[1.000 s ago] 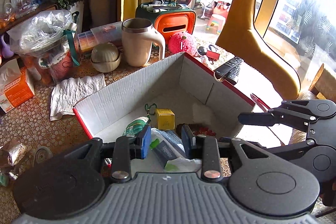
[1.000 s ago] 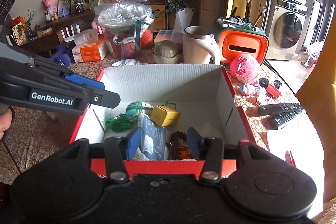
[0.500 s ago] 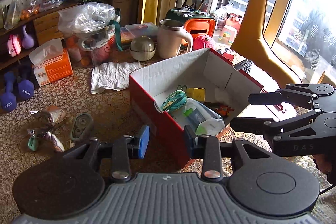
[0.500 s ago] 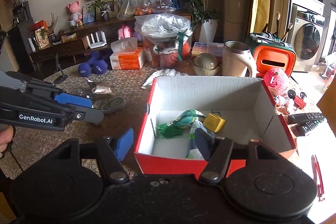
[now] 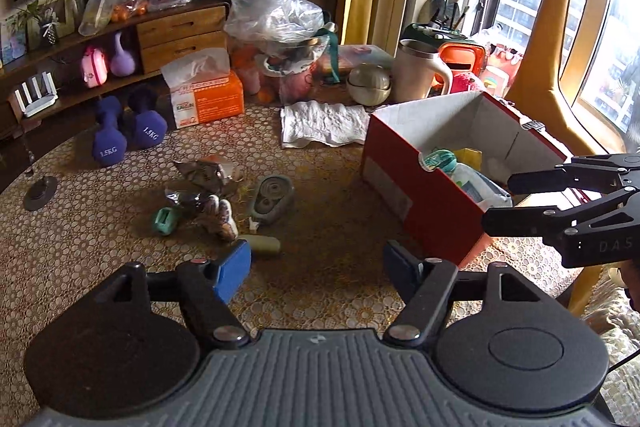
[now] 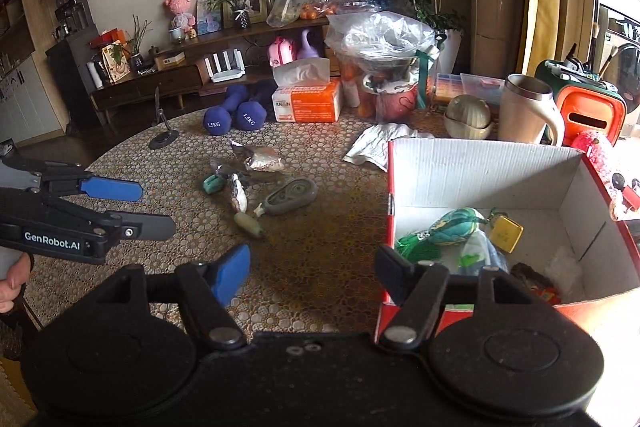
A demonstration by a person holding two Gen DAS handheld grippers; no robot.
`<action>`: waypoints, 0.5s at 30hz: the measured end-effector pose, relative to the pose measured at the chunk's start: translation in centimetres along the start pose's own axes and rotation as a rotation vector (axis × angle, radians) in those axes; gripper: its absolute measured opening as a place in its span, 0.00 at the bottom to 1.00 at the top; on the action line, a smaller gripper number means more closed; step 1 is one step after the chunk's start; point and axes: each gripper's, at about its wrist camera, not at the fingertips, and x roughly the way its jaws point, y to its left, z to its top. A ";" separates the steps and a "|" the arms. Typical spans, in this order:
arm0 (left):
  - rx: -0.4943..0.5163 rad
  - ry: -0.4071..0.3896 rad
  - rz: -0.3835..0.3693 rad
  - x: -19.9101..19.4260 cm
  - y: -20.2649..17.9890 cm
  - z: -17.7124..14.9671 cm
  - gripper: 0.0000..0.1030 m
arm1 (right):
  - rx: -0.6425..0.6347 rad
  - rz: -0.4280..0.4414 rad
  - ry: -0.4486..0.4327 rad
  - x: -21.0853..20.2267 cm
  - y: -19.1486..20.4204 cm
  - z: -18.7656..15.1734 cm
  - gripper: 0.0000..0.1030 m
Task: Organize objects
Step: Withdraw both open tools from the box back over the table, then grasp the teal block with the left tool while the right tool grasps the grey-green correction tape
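Room: living room with a dark television on the wall, a wooden shelf below it and windows at the right.
Surface: round surface (image 5: 100, 227) under a lace-patterned cover, crowded along its far edge.
Box: red box (image 6: 492, 179) with white inside, open at the top, standing at the right of the surface.
Box contents: green-and-teal bundle (image 6: 448, 223), small yellow box (image 6: 506, 233) and a plastic pouch, all lying on its floor.
Loose things: grey tape dispenser (image 5: 272, 197), pale stubby cylinder (image 5: 262, 245), small teal piece (image 5: 166, 220) and crumpled foil wrappers, grouped on the cover left of the red box.
Far edge: two purple dumbbells (image 6: 236, 117), orange tissue box (image 6: 308, 103), bagged bowl, cream mug (image 6: 526, 115), white cloth.
Left tongs: left tongs (image 5: 316, 267) released, nothing between the blue pads; the jaws have just been opening, poised above bare cover just in front of the pale cylinder.
Right tongs: right tongs (image 6: 312, 267) released and empty, jaws just widened, over the box's near left corner.
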 end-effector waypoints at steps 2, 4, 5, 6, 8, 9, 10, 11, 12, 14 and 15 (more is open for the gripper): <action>-0.016 -0.003 0.017 -0.1 1.1 -0.5 0.78 | 0.000 0.007 0.005 0.7 0.6 0.0 0.71; -0.031 -0.003 0.029 -0.1 2.1 -1.0 0.80 | 0.004 0.010 0.011 1.3 1.0 0.1 0.74; -0.039 -0.002 0.036 0.1 2.6 -1.2 0.81 | 0.006 0.012 0.015 1.7 1.1 0.2 0.75; -0.046 -0.001 0.043 0.2 3.0 -1.4 0.82 | 0.007 0.015 0.019 2.1 1.3 0.4 0.76; -0.049 0.002 0.064 0.7 3.9 -1.8 0.84 | 0.007 0.017 0.025 2.8 1.5 0.7 0.80; -0.046 0.000 0.080 1.0 4.3 -2.0 0.85 | 0.007 0.015 0.026 3.1 1.7 0.9 0.82; -0.042 -0.001 0.093 1.2 4.6 -2.1 0.85 | 0.007 0.015 0.027 3.5 1.8 1.1 0.82; -0.037 -0.001 0.103 1.6 4.9 -2.3 0.87 | 0.008 0.017 0.029 3.9 1.9 1.3 0.84; -0.033 -0.001 0.108 1.9 5.3 -2.4 0.89 | 0.009 0.016 0.032 4.4 1.9 1.5 0.84; -0.035 -0.006 0.113 2.6 6.1 -2.6 0.93 | 0.007 0.008 0.037 5.5 2.0 2.0 0.85; -0.039 -0.012 0.115 3.0 6.5 -2.7 0.97 | 0.006 0.002 0.040 6.0 2.1 2.1 0.86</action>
